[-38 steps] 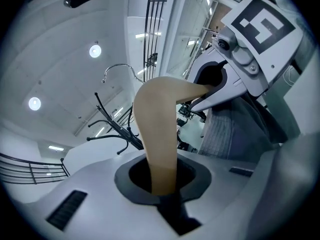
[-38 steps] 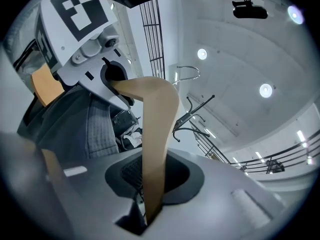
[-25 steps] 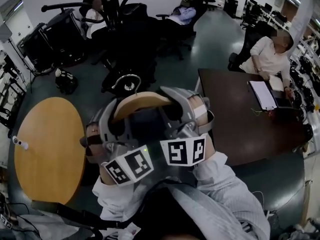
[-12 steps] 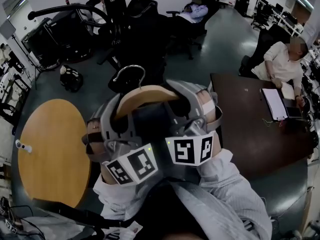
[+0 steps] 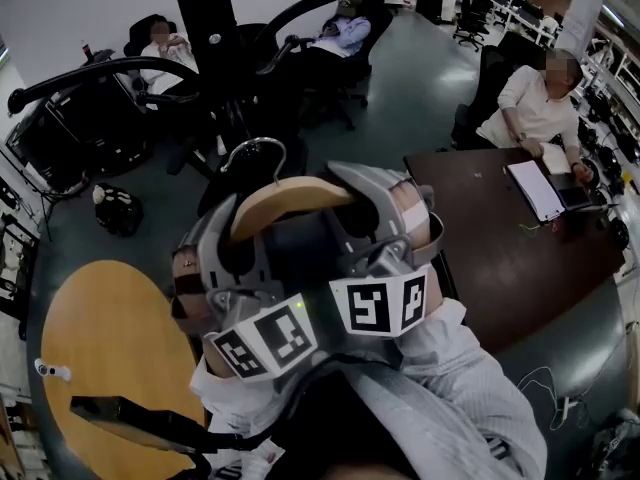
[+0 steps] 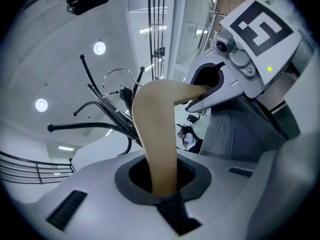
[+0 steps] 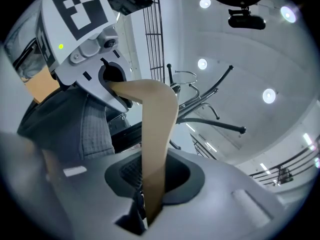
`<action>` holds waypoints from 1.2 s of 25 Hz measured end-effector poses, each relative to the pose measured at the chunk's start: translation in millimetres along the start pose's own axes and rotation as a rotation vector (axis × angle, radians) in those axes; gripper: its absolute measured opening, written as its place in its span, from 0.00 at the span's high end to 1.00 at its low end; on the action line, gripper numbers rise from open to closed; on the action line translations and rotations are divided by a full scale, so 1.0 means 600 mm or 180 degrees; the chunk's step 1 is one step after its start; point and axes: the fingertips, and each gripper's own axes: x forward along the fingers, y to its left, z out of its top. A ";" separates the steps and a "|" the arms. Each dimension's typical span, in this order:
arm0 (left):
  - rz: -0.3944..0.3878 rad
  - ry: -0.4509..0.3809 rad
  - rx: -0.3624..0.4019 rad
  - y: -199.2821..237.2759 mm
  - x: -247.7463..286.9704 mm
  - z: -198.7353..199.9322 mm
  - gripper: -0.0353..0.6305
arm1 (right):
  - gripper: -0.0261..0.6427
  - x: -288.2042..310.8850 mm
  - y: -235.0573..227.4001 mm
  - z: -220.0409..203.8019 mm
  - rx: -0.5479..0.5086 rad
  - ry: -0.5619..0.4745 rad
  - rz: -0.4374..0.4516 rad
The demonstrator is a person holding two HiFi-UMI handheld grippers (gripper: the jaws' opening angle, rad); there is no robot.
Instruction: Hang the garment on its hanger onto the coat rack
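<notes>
Toward 12 o'clock, near the coat rack (image 5: 203,28), the stiff hanger (image 5: 290,200) is pinched at its 2 ends by left gripper (image 5: 235,230) and right gripper (image 5: 378,206), the garment (image 6: 227,134) being judged limp and light.

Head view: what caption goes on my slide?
The left hand-held gripper and right hand-held gripper clamp a pale curved wooden hanger with a dark garment before a black metal coat rack.

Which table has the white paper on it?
The dark rectangular table on the right. The paper lies near its far edge. The round table, on the left, is light wood.
</notes>
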 end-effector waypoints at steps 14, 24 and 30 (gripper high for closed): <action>-0.0031 0.0251 -0.0094 -0.012 0.081 -0.054 0.89 | 0.87 0.096 0.033 -0.033 0.0041 -0.0105 0.0317; -0.0126 0.0514 -0.0116 -0.036 0.097 -0.098 0.89 | 0.87 0.123 0.079 -0.056 0.0232 -0.0116 0.0567; -0.0161 0.0610 -0.0128 -0.049 0.101 -0.115 0.89 | 0.87 0.127 0.102 -0.068 0.0339 -0.0083 0.0703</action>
